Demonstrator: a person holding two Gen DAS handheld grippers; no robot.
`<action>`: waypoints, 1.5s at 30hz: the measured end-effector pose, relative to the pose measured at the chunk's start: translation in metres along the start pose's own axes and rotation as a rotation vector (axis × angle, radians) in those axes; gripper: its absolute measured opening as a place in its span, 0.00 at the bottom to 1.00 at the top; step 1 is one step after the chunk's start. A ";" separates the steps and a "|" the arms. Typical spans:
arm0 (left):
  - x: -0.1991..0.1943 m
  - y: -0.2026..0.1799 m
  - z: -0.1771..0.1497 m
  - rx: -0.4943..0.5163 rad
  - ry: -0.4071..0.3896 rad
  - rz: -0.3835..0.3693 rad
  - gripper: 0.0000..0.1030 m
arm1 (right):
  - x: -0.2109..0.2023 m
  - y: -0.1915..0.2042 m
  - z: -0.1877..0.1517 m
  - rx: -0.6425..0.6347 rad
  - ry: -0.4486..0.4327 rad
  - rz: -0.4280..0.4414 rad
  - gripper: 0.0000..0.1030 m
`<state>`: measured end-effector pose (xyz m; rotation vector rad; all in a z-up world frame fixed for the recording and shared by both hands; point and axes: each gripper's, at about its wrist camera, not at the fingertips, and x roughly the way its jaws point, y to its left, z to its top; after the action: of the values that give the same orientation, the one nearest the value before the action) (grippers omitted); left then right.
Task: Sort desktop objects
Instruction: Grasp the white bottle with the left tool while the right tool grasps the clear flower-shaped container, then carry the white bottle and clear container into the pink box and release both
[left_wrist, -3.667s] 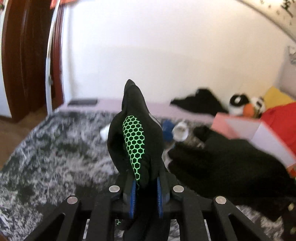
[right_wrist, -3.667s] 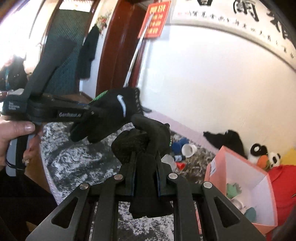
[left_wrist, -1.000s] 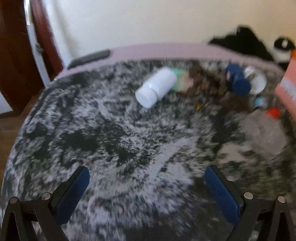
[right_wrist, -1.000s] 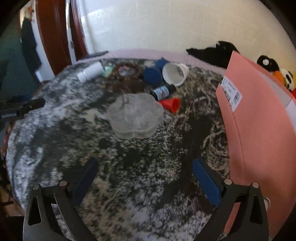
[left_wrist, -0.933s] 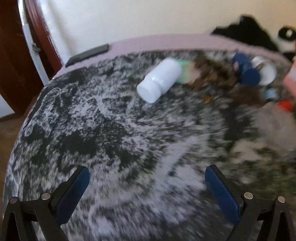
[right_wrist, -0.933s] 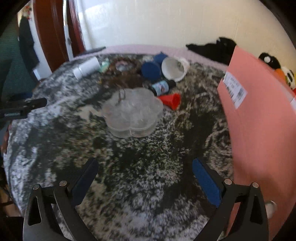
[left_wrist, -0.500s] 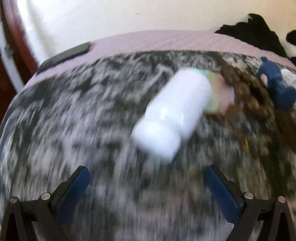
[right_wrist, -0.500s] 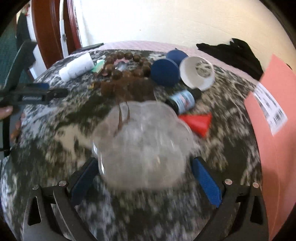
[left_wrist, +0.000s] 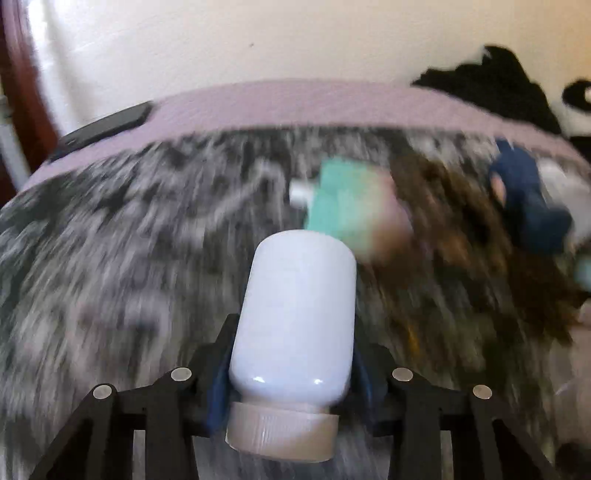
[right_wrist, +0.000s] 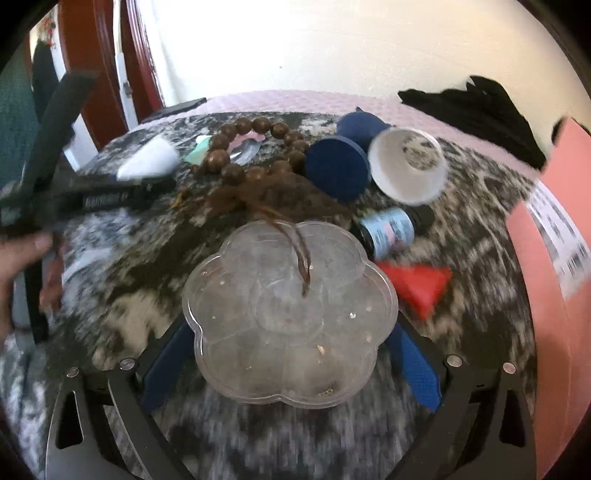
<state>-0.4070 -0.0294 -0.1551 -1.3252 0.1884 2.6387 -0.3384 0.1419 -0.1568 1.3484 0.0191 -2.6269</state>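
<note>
Left wrist: left gripper (left_wrist: 291, 373) jaws have just been closing, pads now pressing the white bottle (left_wrist: 295, 317) lying on the mottled surface (left_wrist: 110, 258); pickup step, lift next. No label legible.

Right wrist: right gripper (right_wrist: 291, 354) spread wide around the clear flower-shaped box (right_wrist: 288, 321), not yet clamped; closing comes next. Pink box (right_wrist: 554, 295) carries a barcode sticker, unreadable.

A plain cream wall (right_wrist: 332, 48) is seen behind the scene. A dark red-brown door frame (right_wrist: 107, 70) is seen at the left, with a dark garment (right_wrist: 42, 74) hung beyond it. A pale lilac covering (left_wrist: 295, 107) is laid along the far edge, under a mottled grey-and-black furry cover (left_wrist: 129, 240). A flat black device (left_wrist: 103, 127) is laid on the lilac strip at the left. A crumpled black cloth (right_wrist: 476, 110) is heaped at the right on the lilac strip. Part of a black-and-white plush (left_wrist: 580, 99) is glimpsed at the far right, blurred.
</note>
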 end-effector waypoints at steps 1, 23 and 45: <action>-0.012 -0.005 -0.010 0.005 0.020 0.006 0.44 | -0.011 0.000 -0.009 -0.014 0.007 0.004 0.99; -0.294 -0.152 -0.119 -0.008 -0.362 0.185 0.45 | -0.298 -0.028 -0.131 0.034 -0.356 0.094 0.99; -0.317 -0.310 -0.073 0.085 -0.451 -0.074 0.45 | -0.405 -0.172 -0.185 0.251 -0.587 -0.156 0.99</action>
<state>-0.0966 0.2249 0.0467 -0.6711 0.1787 2.7449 0.0109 0.3941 0.0482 0.5968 -0.3059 -3.1366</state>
